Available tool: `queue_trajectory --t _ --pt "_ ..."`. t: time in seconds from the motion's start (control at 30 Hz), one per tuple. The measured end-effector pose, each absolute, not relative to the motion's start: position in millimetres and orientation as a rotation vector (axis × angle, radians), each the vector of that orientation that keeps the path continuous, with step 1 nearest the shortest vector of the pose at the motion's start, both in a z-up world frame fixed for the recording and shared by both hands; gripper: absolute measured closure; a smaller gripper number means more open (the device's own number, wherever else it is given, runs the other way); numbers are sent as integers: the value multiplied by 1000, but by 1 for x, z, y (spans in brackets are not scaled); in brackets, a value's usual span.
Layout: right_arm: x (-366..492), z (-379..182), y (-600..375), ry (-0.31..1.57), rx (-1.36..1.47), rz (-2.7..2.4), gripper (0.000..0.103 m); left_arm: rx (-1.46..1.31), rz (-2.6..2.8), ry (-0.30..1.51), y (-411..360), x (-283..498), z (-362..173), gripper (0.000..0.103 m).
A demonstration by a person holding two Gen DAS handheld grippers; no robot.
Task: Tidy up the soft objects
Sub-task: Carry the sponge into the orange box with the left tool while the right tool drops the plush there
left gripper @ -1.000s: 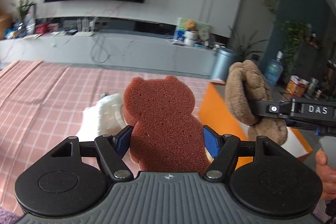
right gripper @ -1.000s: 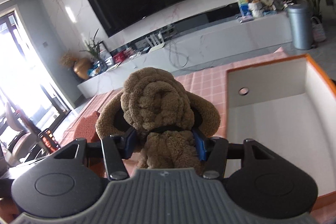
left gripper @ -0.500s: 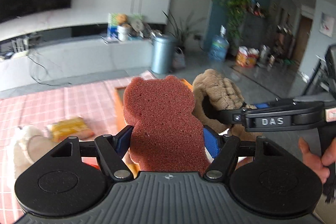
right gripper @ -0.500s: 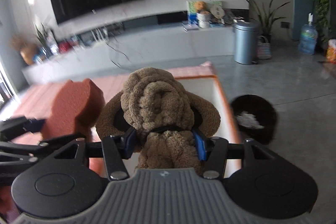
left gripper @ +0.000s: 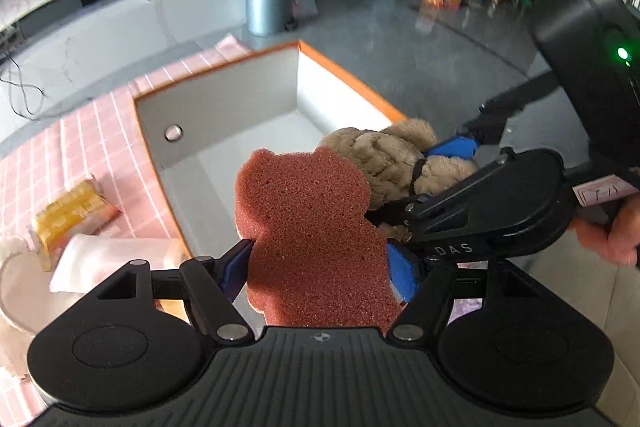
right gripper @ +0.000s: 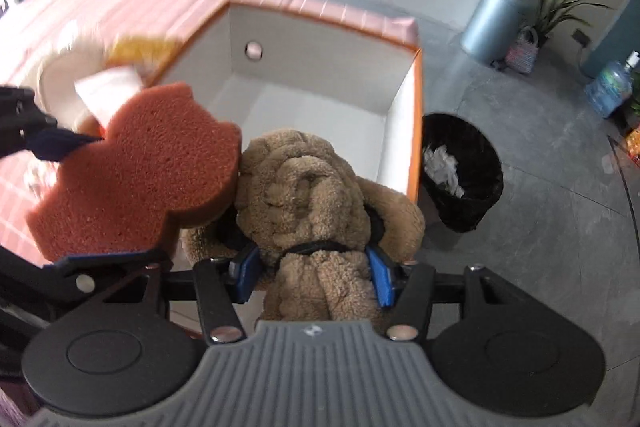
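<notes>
Above the orange-rimmed bin [left gripper: 352, 83]: left gripper [left gripper: 320, 267] clamped wide on the bear-shaped sponge [left gripper: 308, 223], right gripper [right gripper: 312, 271] clamped on the brown plush dog [right gripper: 304, 195], sponge and plush touching, yellow packet [left gripper: 72, 211] beside the bin.

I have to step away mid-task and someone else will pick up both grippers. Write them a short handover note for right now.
Left hand-held gripper: shut on the reddish-brown bear-shaped sponge.
Right hand-held gripper: shut on the tan curly plush dog.
Both toys hang over the white orange-rimmed storage box, side by side, apparently touching; the box looks empty.
Still on the pink checked cloth left of the box: a yellow packet, a pale pink packet and a white fluffy item.
Done: both toys picked up and carried to the box.
Left: release both into it, then probably fetch the rest.
</notes>
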State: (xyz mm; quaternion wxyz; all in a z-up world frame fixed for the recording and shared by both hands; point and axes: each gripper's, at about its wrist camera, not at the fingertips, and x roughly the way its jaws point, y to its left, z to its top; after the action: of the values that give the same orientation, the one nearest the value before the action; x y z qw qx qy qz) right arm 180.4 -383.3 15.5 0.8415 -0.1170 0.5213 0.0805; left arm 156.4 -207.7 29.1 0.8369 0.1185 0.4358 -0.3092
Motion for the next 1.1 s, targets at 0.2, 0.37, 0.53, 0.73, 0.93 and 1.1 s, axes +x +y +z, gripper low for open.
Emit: queue_trajectory --t 0.2,0.37,0.53,0.73,0.93,1.1 --pt "194 -8 -377 1183 -419 269 48 412 -691 922 -225 154 17 22" --pt "205 -15 -386 1220 -411 297 47 394 -699 977 -230 168 8 22" --pt "214 -20 -385 1242 -439 327 44 474 -721 1014 -243 174 -8 21" --pt "212 -21 -384 1245 -453 339 42 470 -708 1023 -242 175 -14 15" --pt "208 -13 -380 1223 -479 324 33 426 -697 1053 -239 183 -17 7" --pt "206 -6 -379 1201 -483 320 28 387 -704 1066 -235 183 -13 2"
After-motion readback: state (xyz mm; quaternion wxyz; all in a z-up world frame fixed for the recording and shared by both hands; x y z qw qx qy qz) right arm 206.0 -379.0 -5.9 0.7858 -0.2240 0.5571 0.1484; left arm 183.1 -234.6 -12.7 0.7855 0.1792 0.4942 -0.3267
